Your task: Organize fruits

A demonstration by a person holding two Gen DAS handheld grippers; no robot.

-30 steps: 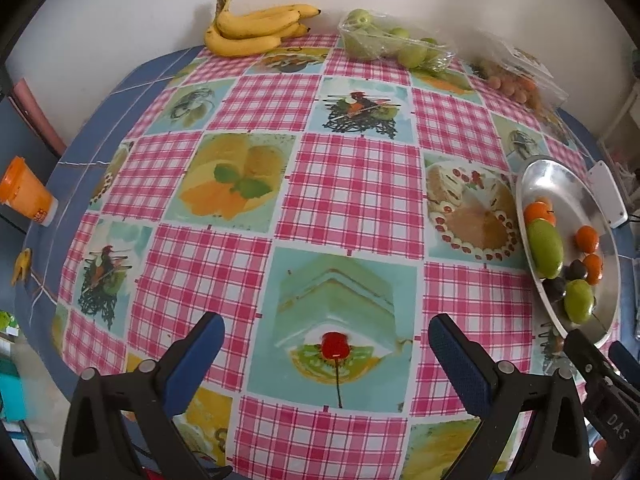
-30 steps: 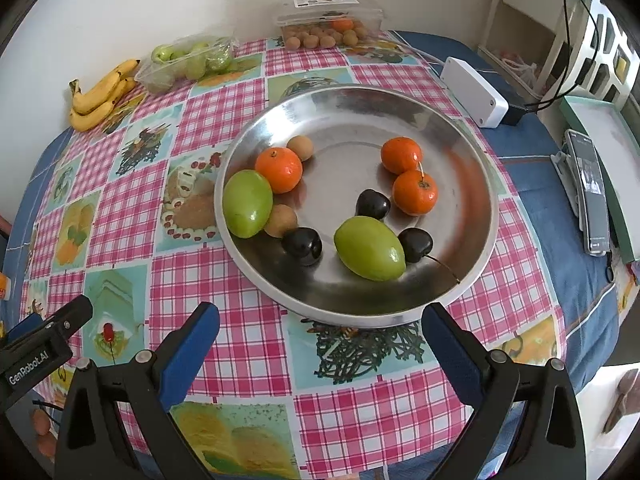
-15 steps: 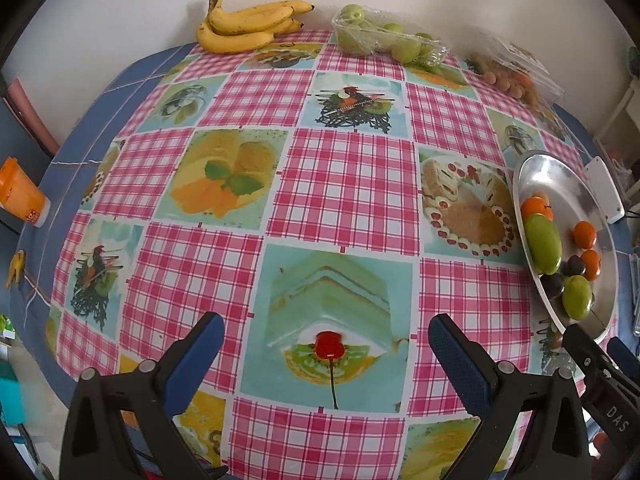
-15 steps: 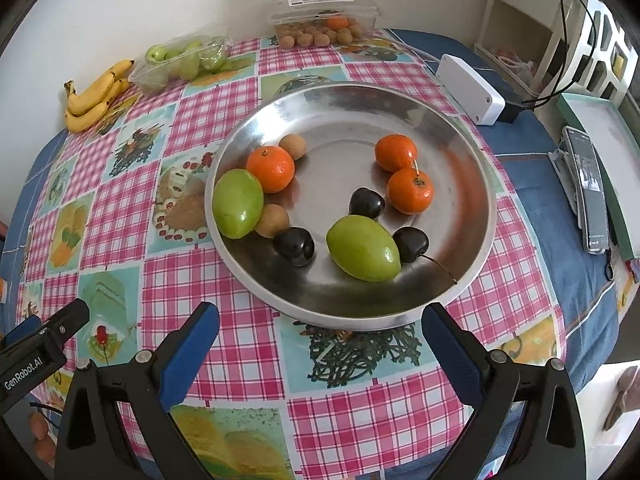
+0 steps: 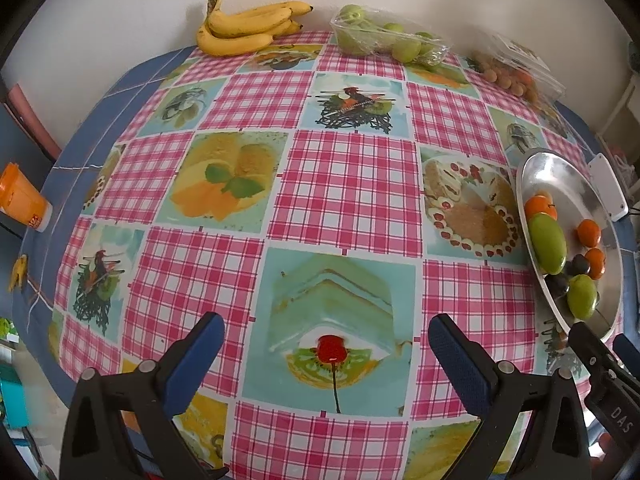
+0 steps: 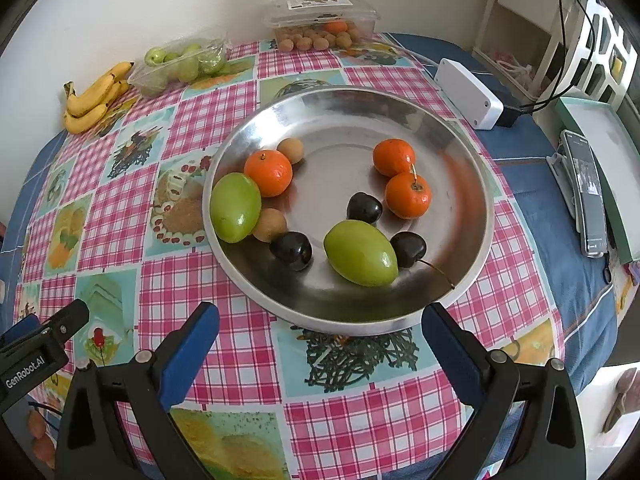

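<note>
Tongs, left: my left gripper (image 5: pixel 326 354) hangs spread wide over the checked tablecloth (image 5: pixel 348 184), nothing between its blue pads.
Tongs, right: my right gripper (image 6: pixel 320 340) is spread just as wide and empty, at the near rim of the steel tray (image 6: pixel 472 160).
Tray contents: I see two green fruits (image 6: pixel 360 253), three dark cherries (image 6: pixel 291 250), two small brown fruits (image 6: pixel 270 224) and three mandarins (image 6: pixel 268 172), all loose inside the tray.
Far edge: bananas (image 5: pixel 244 28), a bag of green fruit (image 5: pixel 384 40) and a clear box of brown fruit (image 6: pixel 320 20) sit by the wall.
Right side: white adapter (image 6: pixel 468 94) just beyond the tray; phone (image 6: pixel 588 196) farther right.
</note>
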